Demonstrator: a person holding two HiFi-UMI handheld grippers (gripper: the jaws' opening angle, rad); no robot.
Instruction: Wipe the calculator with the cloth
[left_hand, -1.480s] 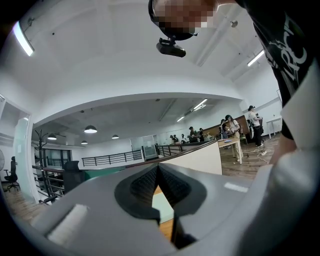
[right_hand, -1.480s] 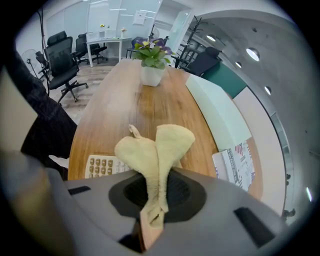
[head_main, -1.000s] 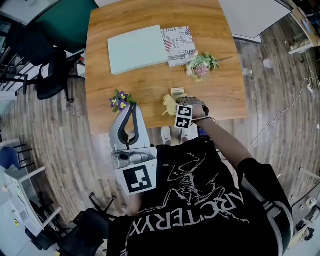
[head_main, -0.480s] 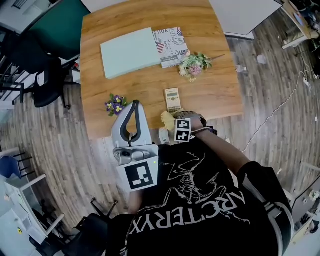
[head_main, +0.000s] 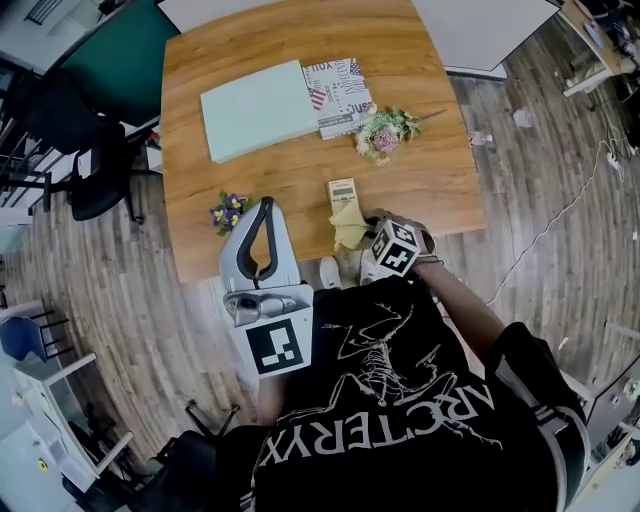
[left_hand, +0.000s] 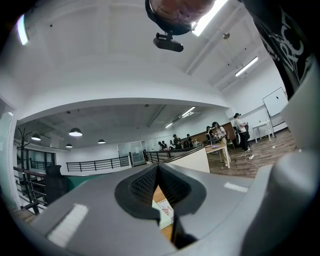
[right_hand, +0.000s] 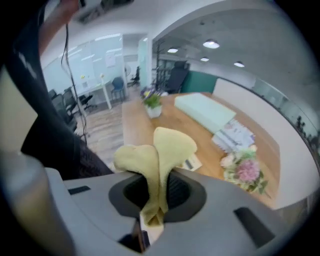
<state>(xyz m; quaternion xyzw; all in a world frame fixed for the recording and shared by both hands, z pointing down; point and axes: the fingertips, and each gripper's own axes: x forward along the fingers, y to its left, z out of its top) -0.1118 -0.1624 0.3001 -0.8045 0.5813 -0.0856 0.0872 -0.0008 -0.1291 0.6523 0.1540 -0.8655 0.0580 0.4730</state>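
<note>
The small beige calculator lies flat on the wooden table near its front edge; in the right gripper view the calculator shows just past the jaws. A yellow cloth hangs over the calculator's near end, with my right gripper shut on it. In the right gripper view the cloth stands up in two folds between the shut jaws of the right gripper. My left gripper rests at the table's front edge, left of the calculator, shut and empty. Its own view shows the left gripper with jaws together.
A pale green pad and a printed magazine lie at the back of the table. A pink flower bunch sits behind the calculator, a purple flower pot beside the left gripper. Office chairs stand to the left.
The right gripper drew the cloth back off the calculator toward the front edge, then turned and brought it forward onto the calculator's near end. The left gripper stayed put.
</note>
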